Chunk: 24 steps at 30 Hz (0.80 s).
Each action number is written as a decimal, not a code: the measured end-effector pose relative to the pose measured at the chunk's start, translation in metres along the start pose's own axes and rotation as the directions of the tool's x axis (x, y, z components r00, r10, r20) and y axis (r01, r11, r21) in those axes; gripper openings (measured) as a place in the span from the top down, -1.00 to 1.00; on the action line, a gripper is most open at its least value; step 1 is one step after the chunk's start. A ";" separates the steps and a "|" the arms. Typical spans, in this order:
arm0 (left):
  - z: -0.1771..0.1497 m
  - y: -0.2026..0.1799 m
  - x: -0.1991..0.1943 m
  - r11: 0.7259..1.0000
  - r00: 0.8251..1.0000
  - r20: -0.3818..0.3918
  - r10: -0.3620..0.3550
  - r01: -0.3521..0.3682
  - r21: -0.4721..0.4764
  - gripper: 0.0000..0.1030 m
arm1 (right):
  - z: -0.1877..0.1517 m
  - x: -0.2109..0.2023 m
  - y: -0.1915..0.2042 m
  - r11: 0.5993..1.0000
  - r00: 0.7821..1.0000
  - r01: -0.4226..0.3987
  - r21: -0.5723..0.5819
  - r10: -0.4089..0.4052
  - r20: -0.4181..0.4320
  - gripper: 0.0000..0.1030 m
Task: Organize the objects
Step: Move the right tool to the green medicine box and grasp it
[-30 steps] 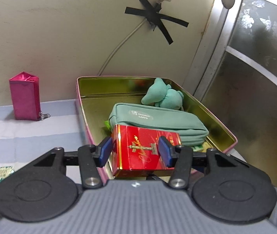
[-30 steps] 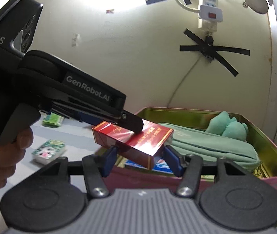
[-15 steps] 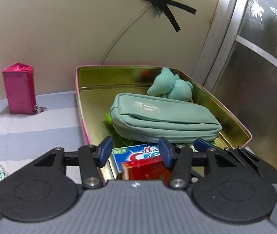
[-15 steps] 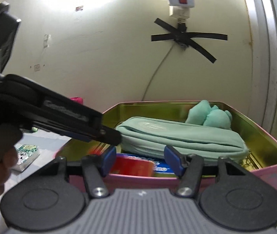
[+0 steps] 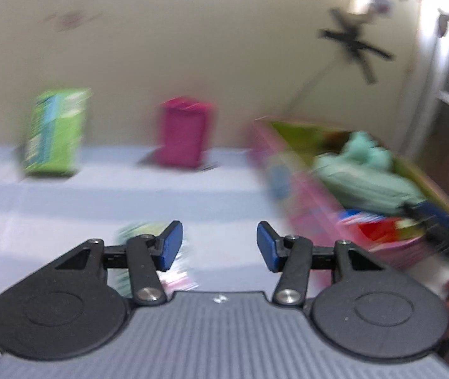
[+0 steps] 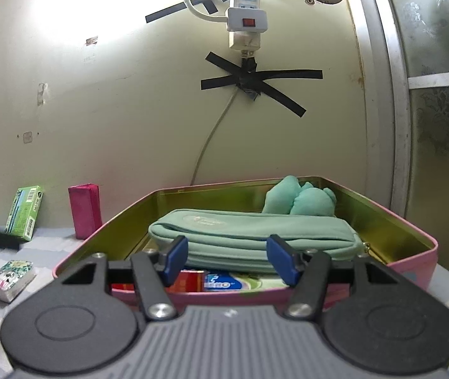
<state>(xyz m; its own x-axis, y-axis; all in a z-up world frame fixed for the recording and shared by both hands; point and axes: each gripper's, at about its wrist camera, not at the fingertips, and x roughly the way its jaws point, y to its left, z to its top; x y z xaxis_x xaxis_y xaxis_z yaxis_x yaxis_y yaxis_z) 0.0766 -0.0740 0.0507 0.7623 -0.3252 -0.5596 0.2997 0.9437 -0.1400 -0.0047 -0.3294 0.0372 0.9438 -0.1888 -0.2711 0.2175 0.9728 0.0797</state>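
Note:
A pink tin box (image 6: 420, 252) with a gold inside holds a teal pouch (image 6: 249, 230), a teal soft toy (image 6: 300, 199), a toothpaste box (image 6: 221, 282) and a red box (image 6: 189, 279). My right gripper (image 6: 226, 260) is open and empty at the tin's near rim. My left gripper (image 5: 219, 248) is open and empty over the striped cloth, left of the tin (image 5: 290, 186). The left wrist view is blurred. A small patterned card pack (image 6: 9, 279) lies on the cloth; it also shows by my left fingers (image 5: 139, 233).
A green box (image 6: 24, 213) and a magenta box (image 6: 85, 210) stand against the wall, left of the tin; both also show in the left wrist view, the green box (image 5: 55, 132) and the magenta box (image 5: 183, 132). A power strip (image 6: 246, 9) hangs on the wall above.
My left gripper let go of the red box inside the tin and has swung left, away from the tin. The right gripper has stayed open at the tin's near rim.

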 end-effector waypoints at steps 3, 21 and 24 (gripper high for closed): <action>-0.018 0.045 0.000 0.994 0.993 -0.043 0.106 -0.107 -0.034 -0.06 | 0.000 0.001 0.001 1.000 1.000 0.008 0.001 -0.008 -0.001 -0.15; -0.047 0.128 -0.020 0.947 0.950 0.016 0.312 -0.310 -0.084 -0.14 | 0.025 -0.024 0.052 0.999 0.999 -0.018 0.028 0.017 0.037 -0.19; -0.048 0.135 -0.022 0.947 0.954 0.013 0.299 -0.295 -0.131 -0.16 | 0.035 -0.029 0.097 0.988 0.987 -0.153 -0.036 0.154 0.034 -0.28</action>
<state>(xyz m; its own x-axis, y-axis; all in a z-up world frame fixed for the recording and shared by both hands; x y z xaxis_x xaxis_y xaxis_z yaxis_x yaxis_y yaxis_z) 0.0729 0.0639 0.0051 0.8244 -0.0291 -0.5653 -0.0158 0.9971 -0.0744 -0.0026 -0.2344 0.0864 0.9741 -0.0412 -0.2225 0.0617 0.9944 0.0856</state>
